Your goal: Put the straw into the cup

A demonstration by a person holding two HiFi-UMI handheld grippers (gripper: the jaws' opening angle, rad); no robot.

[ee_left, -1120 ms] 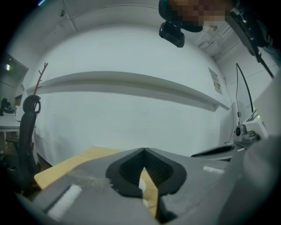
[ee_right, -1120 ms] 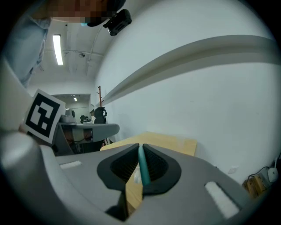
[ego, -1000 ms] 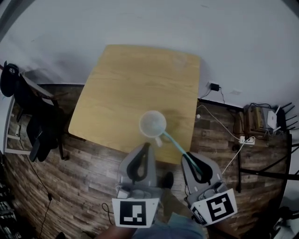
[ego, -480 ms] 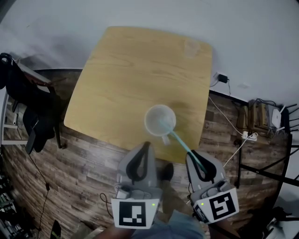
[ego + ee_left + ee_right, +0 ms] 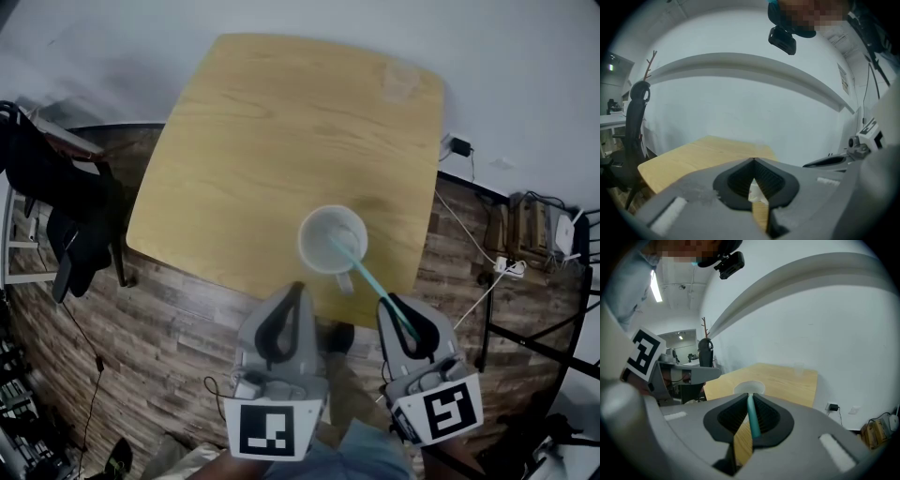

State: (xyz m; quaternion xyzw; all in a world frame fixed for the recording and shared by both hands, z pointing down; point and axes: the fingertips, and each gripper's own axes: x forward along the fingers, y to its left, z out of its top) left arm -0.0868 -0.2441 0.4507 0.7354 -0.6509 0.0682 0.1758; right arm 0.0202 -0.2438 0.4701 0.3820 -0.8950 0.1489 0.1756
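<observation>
While the left gripper (image 5: 298, 287) hangs empty, jaws together, off the table's (image 5: 262, 141) near edge, the cup (image 5: 333, 239) stands just inside that edge. The straw (image 5: 361, 272), clamped in the right gripper (image 5: 385, 300), has its tip at the cup's mouth. Next, likely: lower it further, then release.

A pale wooden table (image 5: 272, 141) stands below me against a white wall (image 5: 525, 75), on a floor of dark wood planks (image 5: 159, 347). At my left, 1 black office chair (image 5: 66, 220) sits near the table's corner. At my right, a black adapter (image 5: 459, 146) sits low on the wall, and white cables lead to a power strip (image 5: 507, 269).
</observation>
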